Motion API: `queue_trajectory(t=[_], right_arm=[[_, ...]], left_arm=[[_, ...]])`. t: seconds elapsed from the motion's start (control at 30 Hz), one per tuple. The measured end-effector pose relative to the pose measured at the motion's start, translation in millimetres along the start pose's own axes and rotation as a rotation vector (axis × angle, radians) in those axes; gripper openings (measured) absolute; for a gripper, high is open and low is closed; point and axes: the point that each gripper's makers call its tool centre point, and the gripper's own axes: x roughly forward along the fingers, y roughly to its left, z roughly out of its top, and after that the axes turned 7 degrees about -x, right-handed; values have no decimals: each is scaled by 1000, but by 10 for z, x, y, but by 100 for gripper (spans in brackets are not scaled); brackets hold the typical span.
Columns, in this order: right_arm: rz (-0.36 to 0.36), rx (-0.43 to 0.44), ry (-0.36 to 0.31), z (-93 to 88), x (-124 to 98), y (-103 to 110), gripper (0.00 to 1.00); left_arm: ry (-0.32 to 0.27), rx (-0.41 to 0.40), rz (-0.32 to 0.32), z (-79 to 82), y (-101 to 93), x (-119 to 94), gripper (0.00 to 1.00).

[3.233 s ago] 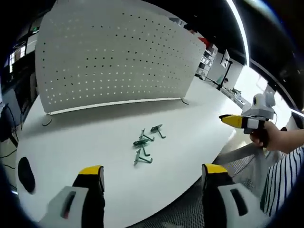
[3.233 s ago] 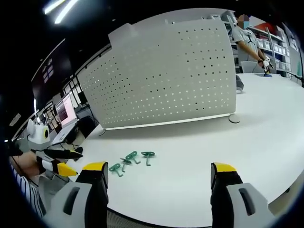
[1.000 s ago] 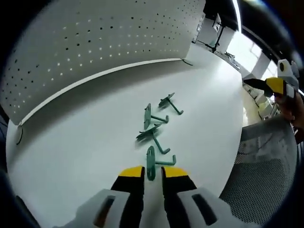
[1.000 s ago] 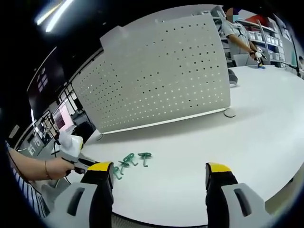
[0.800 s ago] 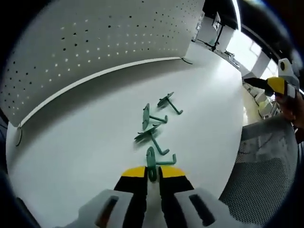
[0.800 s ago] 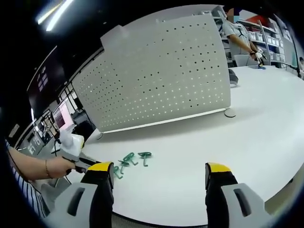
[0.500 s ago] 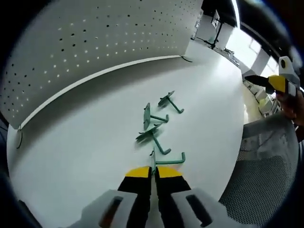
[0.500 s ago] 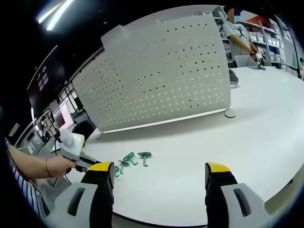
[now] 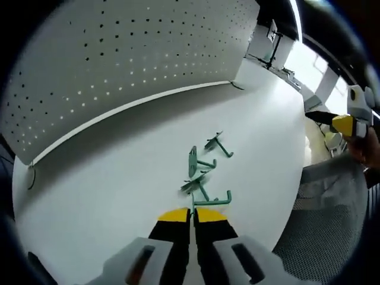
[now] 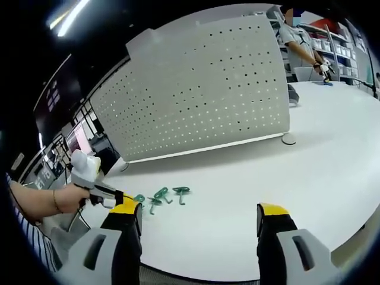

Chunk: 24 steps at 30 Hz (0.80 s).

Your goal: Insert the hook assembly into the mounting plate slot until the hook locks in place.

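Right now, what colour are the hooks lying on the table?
Green hooks; left gripper view shows them best.

White table, green hooks, pegboard

Bare table lies before the standing pegboard.

The left gripper view looks down from close above the bench, toward the board at 12 o'clock. The right gripper view sits lower and farther back. Both see the hooks.
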Motion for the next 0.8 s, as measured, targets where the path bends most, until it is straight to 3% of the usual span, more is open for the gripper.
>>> queue_trajectory(t=[0.37,0.5,0.67,0.8], right_arm=[[37,-40,48,-67,41,96,78],[73,4,32,6,53,166,78],[98,-2,19,98,107,297,78],[154,16,-31,305,135,516,75]], left_arm=[[-73,-23,-12,240,-71,-199,1],[-108,-1,-30,357,-167,-329,1],[-149,14,-42,489,-263,-470,1],[-197,4,-60,614,-322,-567,1]])
